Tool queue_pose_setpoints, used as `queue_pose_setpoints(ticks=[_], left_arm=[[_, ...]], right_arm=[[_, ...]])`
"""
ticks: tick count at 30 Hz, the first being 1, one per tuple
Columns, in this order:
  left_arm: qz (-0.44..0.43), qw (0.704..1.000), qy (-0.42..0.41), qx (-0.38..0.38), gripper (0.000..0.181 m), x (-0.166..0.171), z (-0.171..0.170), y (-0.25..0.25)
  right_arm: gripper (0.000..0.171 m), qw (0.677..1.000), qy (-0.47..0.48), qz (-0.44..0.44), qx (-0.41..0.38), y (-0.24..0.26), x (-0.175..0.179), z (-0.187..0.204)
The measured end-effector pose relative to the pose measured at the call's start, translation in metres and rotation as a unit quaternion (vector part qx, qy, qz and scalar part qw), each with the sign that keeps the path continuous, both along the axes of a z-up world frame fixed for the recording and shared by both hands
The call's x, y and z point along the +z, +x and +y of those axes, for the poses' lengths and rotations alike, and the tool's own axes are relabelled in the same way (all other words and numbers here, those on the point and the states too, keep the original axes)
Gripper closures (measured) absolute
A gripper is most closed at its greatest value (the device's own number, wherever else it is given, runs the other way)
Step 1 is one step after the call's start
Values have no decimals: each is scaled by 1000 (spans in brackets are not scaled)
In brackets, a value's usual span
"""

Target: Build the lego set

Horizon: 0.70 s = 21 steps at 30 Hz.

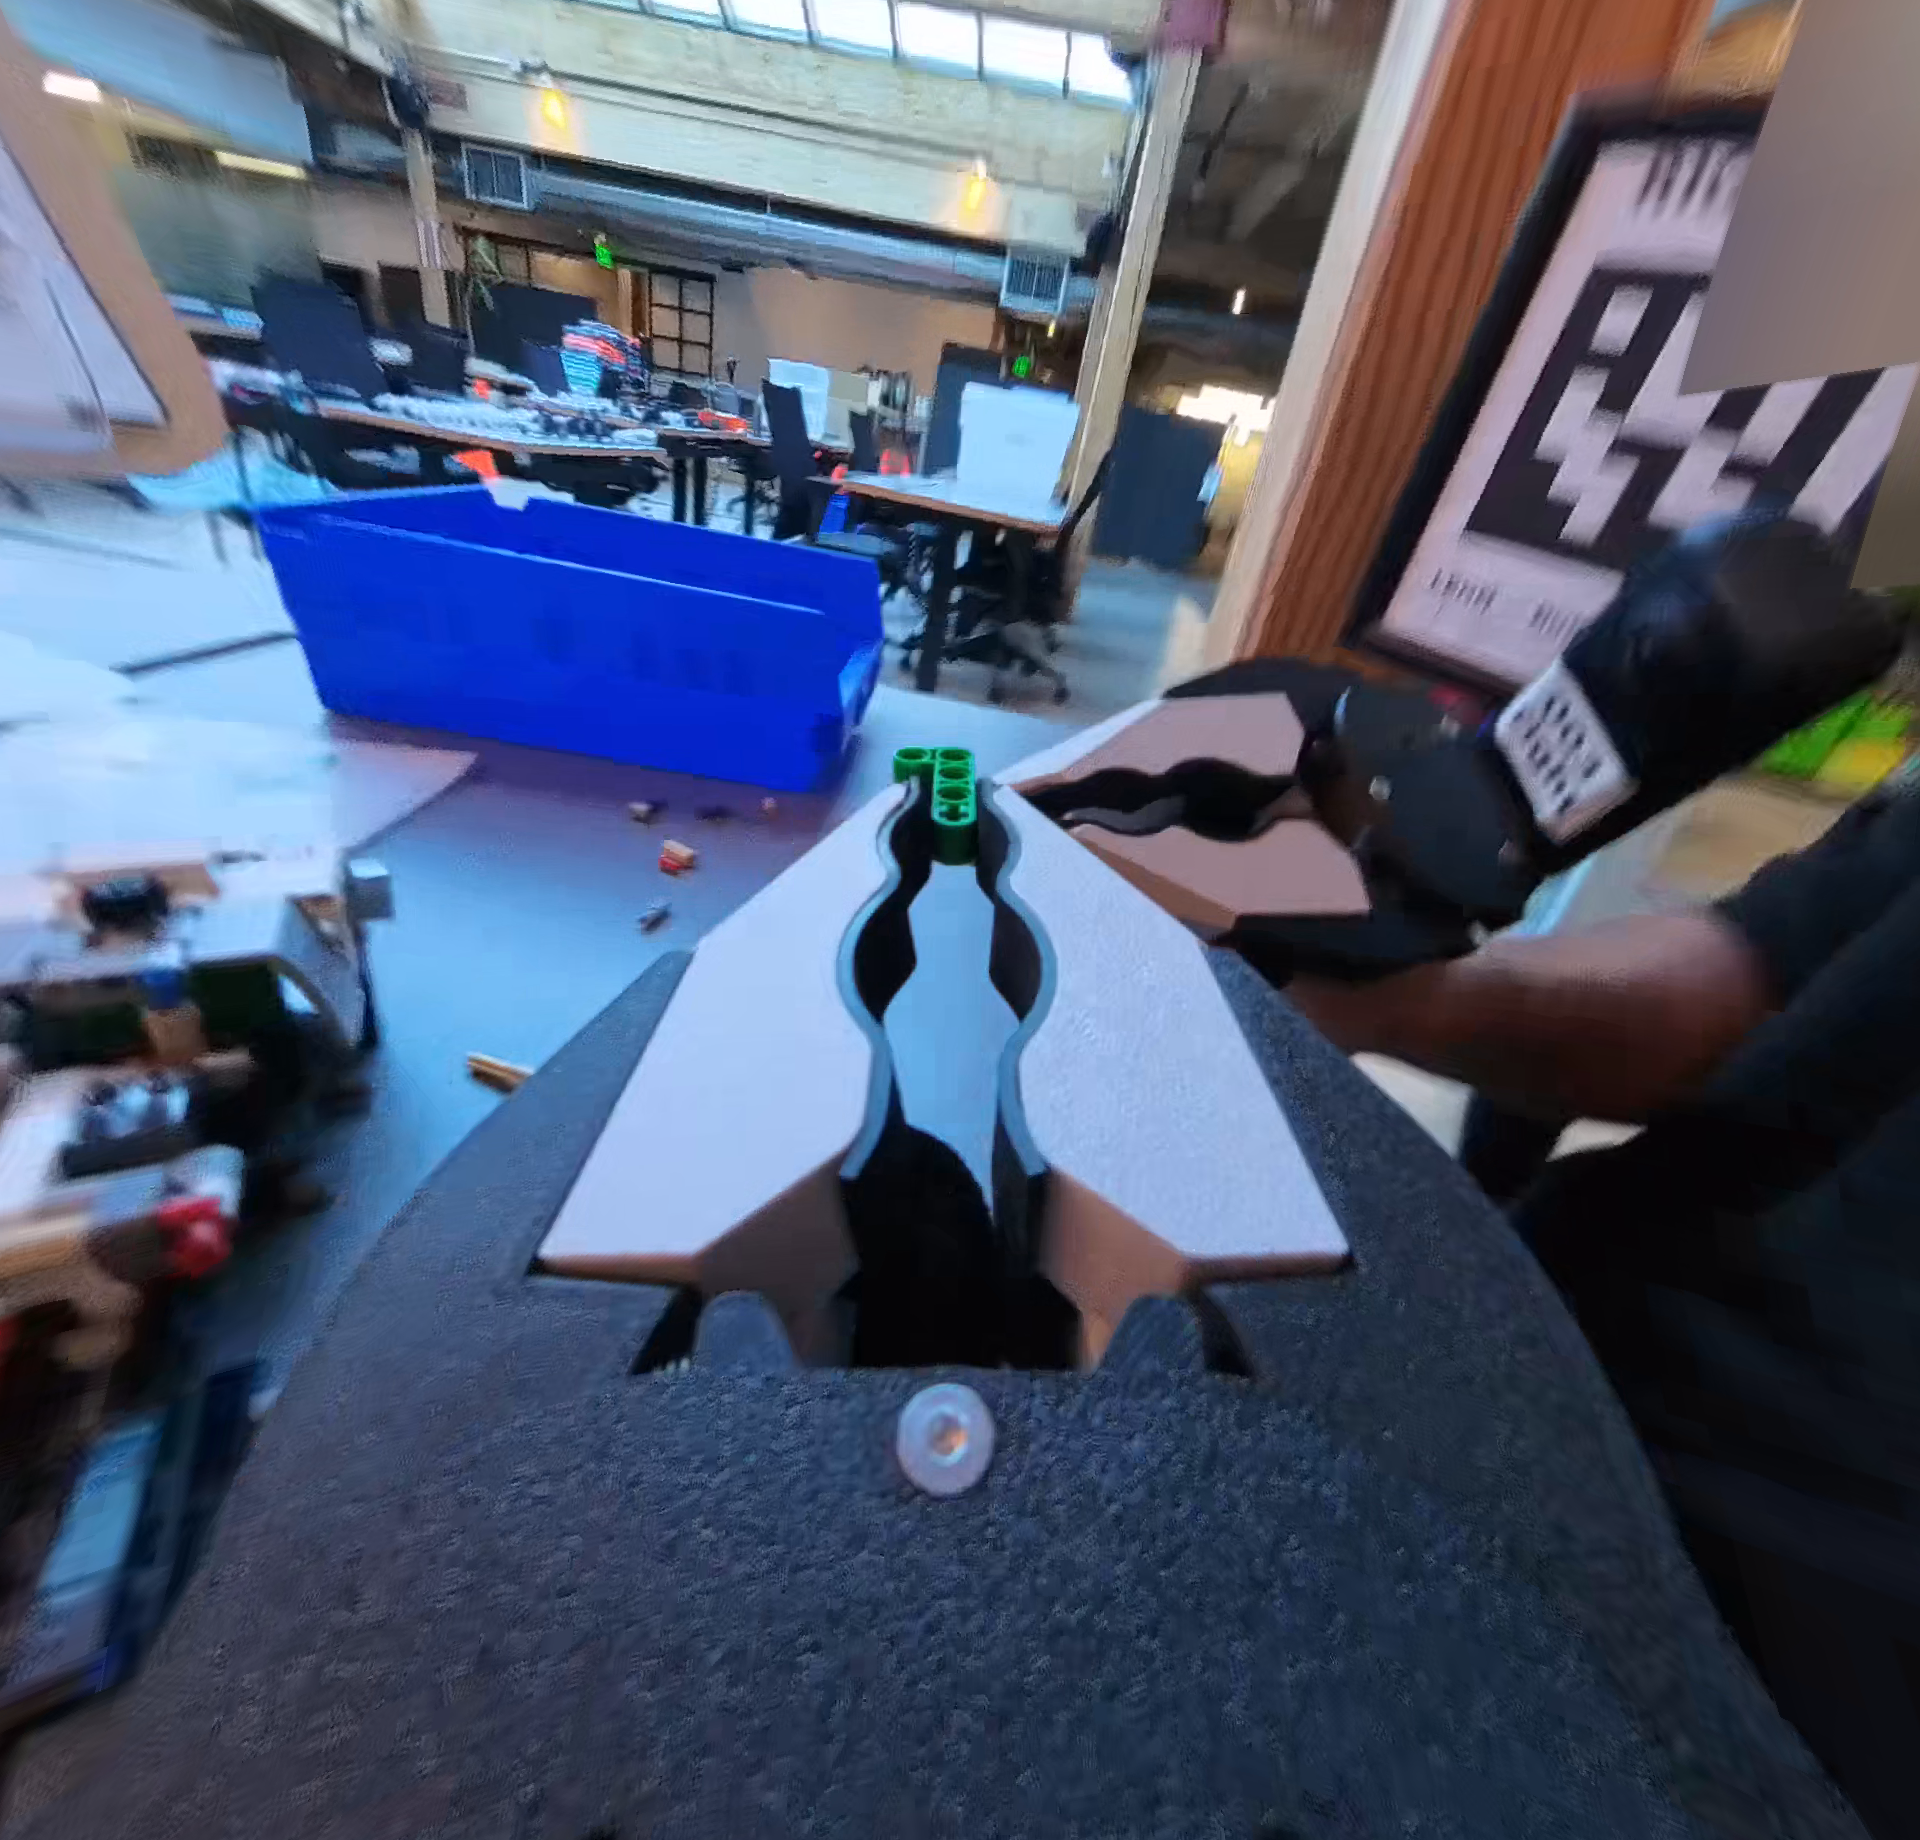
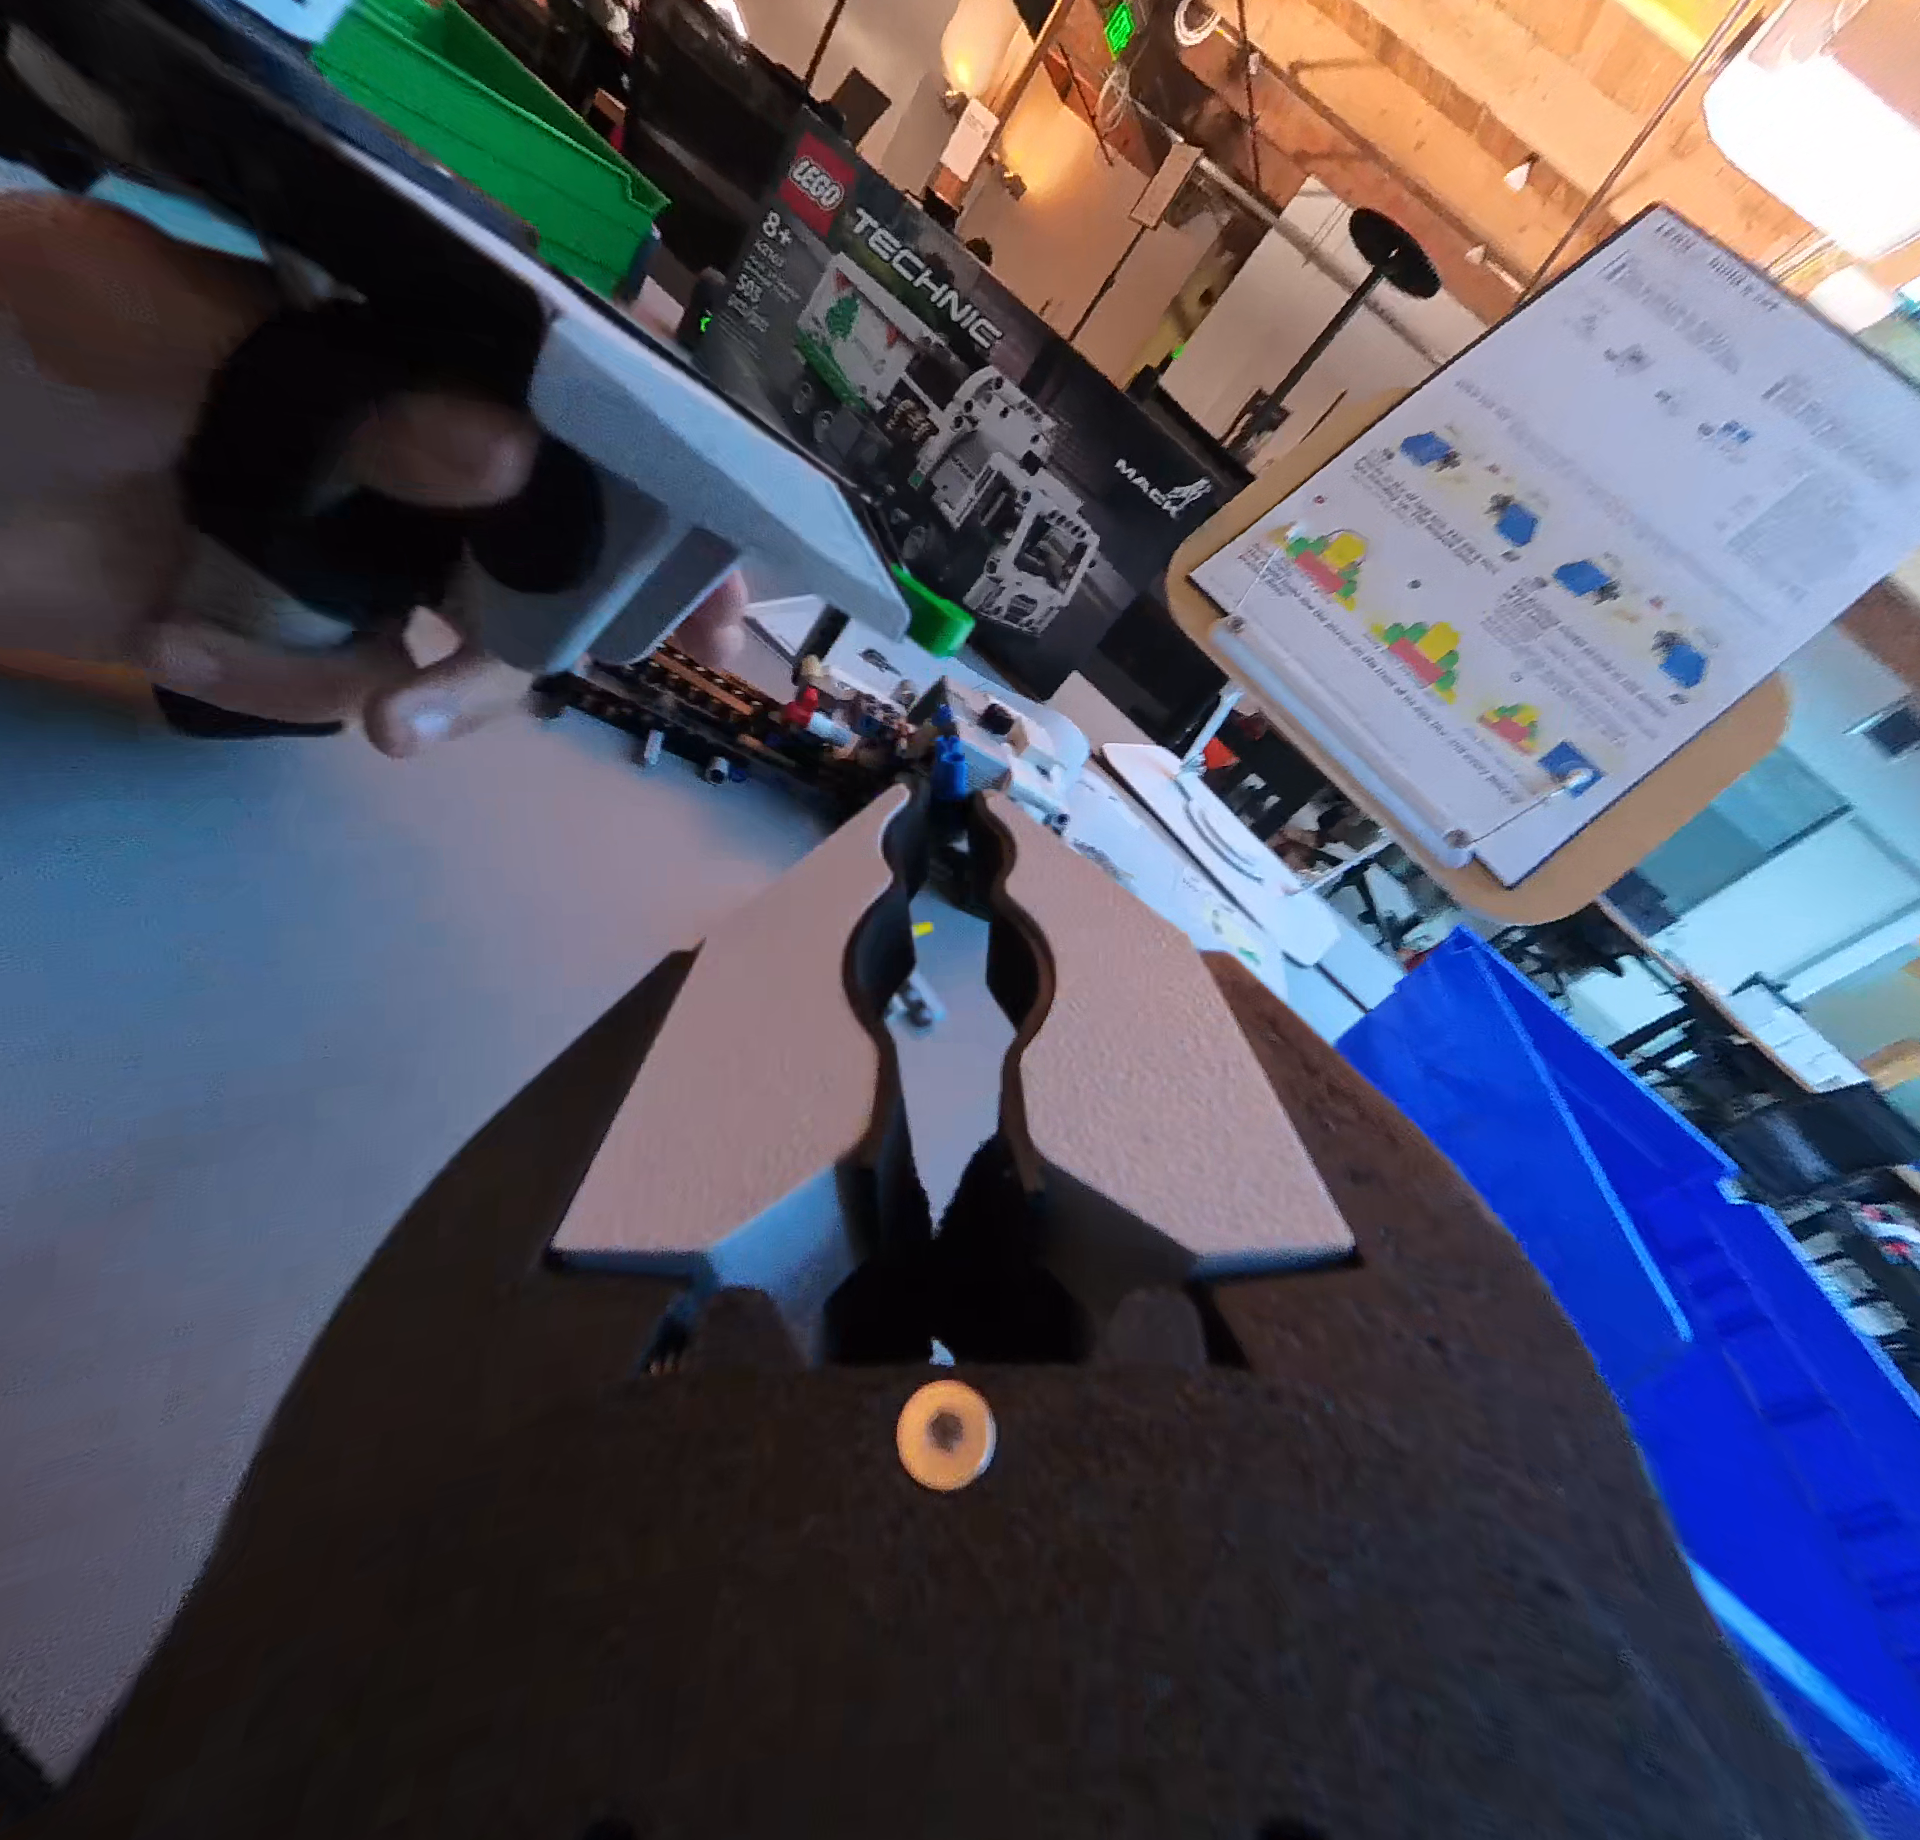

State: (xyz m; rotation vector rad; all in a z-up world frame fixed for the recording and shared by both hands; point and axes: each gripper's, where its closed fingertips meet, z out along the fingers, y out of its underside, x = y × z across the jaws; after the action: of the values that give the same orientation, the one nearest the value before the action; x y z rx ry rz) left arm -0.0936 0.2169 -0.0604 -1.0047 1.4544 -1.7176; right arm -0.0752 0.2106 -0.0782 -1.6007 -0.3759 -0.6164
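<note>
A: What is gripped, and why?

B: A green holed beam (image 1: 940, 791) is pinched at the tips of the left gripper (image 1: 943, 824), at frame centre, raised clear of the table (image 1: 540, 917), apparently for joining. A small blue peg (image 2: 948, 767) is clamped in the right gripper (image 2: 940, 814).

A: Is any writing seen?

B: Printing is carried by the dark set box (image 2: 966, 440), upper centre, and by the instruction sheet (image 2: 1558, 543) on a clipboard, upper right; none is reproduced. The partly built model (image 2: 831, 725) is left beyond.
</note>
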Motion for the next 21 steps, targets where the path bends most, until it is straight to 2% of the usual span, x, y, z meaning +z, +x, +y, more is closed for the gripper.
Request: queue_pose_setpoints(ticks=[2,4,7,9,13,21], left_arm=[[14,997,-71,-17,176,3,6,0],[21,997,-73,-7,176,-1,14,4],[20,999,-35,8,176,-6,18,6],[19,1000,6,18,176,-10,16,7],[33,996,84,24,176,-24,7,10],[5,978,203,44,176,-34,-3,9]], right_arm=[[166,1000,-1,-16,-6,3,5,-1],[166,1000,-25,-13,-4,6,-1,0],[165,984,-156,73,38,2,-47,1],[165,956,-252,143,43,-2,-80,-7],[165,930,-294,213,53,-9,-100,-17],[165,913,-319,252,41,-4,-111,-21]])
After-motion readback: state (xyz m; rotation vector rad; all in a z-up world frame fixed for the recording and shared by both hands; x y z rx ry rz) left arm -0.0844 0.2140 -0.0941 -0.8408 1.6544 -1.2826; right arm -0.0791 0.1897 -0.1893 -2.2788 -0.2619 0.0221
